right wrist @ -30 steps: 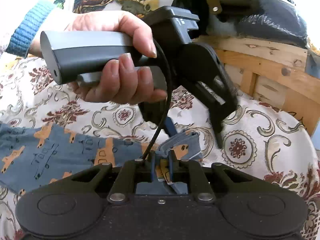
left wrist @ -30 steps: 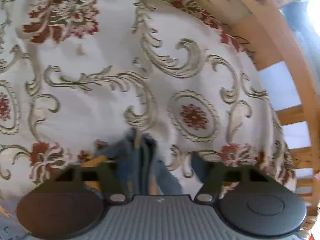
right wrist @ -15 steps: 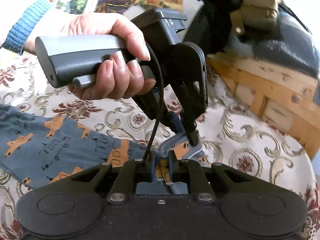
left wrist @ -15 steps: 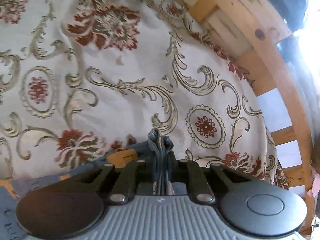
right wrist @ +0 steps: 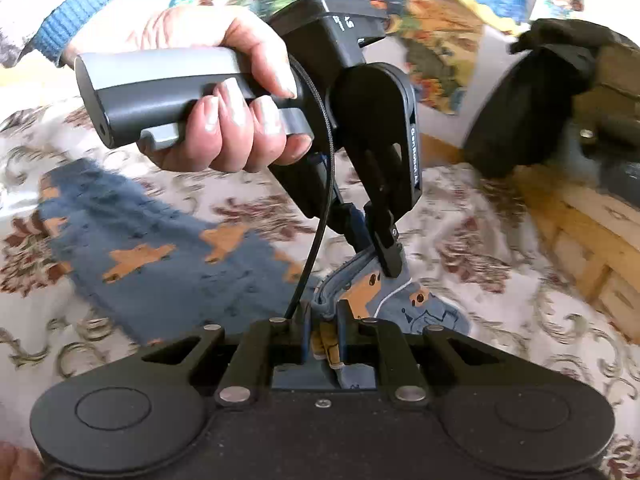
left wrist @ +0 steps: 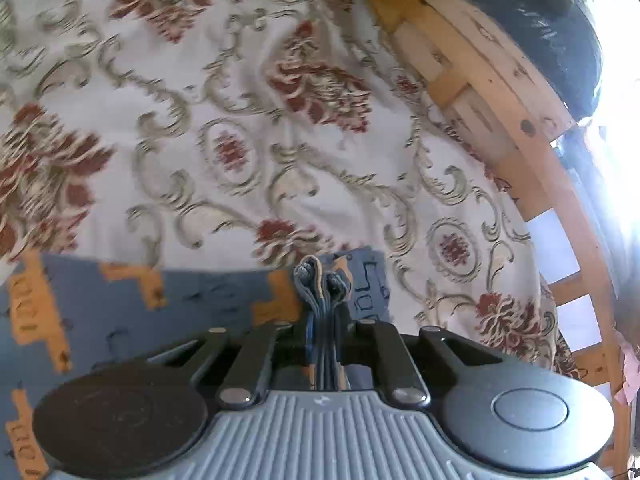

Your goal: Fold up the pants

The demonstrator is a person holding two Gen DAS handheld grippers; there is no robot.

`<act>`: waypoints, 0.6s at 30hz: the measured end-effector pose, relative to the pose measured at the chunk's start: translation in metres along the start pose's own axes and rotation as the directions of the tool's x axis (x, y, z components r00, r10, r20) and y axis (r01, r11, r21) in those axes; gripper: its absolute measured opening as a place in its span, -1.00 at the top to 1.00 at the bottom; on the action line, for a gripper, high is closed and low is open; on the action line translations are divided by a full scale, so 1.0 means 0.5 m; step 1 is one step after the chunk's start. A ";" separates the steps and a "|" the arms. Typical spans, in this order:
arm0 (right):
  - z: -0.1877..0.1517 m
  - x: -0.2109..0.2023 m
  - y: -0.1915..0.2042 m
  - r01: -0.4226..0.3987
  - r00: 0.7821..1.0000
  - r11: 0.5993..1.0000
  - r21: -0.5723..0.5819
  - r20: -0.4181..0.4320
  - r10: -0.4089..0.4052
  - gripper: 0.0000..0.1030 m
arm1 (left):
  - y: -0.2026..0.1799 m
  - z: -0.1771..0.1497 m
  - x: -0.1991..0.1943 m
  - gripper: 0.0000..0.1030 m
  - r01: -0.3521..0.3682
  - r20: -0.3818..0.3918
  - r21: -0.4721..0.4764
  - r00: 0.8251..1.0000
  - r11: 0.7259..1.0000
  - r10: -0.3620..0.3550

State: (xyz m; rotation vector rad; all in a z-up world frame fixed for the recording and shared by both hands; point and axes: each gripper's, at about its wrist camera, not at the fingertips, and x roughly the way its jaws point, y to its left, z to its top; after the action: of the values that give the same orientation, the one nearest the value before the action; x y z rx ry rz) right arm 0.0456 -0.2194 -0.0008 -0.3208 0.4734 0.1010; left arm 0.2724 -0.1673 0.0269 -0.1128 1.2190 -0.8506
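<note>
A wide cream bedspread point(left wrist: 248, 184) patterned with red flowers and olive scrolls covered the bed, with a pale wooden frame point(left wrist: 500, 92) curving along its edge toward two o'clock. On it lay the small blue pants point(right wrist: 160, 264) printed with orange shapes, stretching out flat toward nine o'clock in the right wrist view. The left tool point(left wrist: 323, 320) was clenched on a bunched edge of the fabric, several layers pinched together between its fingers. The right tool point(right wrist: 323, 330) was likewise clamped on a gathered bit of cloth right beside it, the two grips almost touching, while the person's hand point(right wrist: 224, 92) gripped the left handle at eleven o'clock. I judged this to be the lifting stage of a fold, with one end of the garment taken up. The next move would call for carrying that end evenly over the flat part, keeping both grips level so the layers landed square.
</note>
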 end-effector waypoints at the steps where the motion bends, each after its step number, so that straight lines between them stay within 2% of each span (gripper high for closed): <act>1: 0.000 0.004 0.012 -0.014 1.000 1.000 -0.015 -0.006 0.014 0.73 | 0.018 -0.008 -0.003 0.78 -0.005 0.001 -0.014 1.000 1.000 0.005; 5: -0.002 0.023 0.054 -0.052 0.998 0.997 -0.063 -0.033 0.050 0.73 | 0.076 -0.036 -0.003 0.78 -0.017 0.009 -0.048 1.000 0.999 0.017; 11: -0.010 0.063 0.092 -0.122 0.988 0.990 -0.068 -0.104 0.115 0.73 | 0.150 -0.077 0.012 0.78 -0.032 0.021 -0.092 0.999 0.995 0.034; 18: -0.024 0.104 0.108 -0.176 0.970 0.984 -0.022 -0.175 0.170 0.73 | 0.190 -0.108 0.032 0.76 -0.025 0.041 -0.096 0.999 0.995 0.029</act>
State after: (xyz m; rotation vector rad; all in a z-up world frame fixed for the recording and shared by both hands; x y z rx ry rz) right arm 0.0774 -0.1711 -0.0501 -0.3261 0.6716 0.2540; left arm 0.2761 -0.0920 -0.0538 -0.1902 1.2186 -0.7629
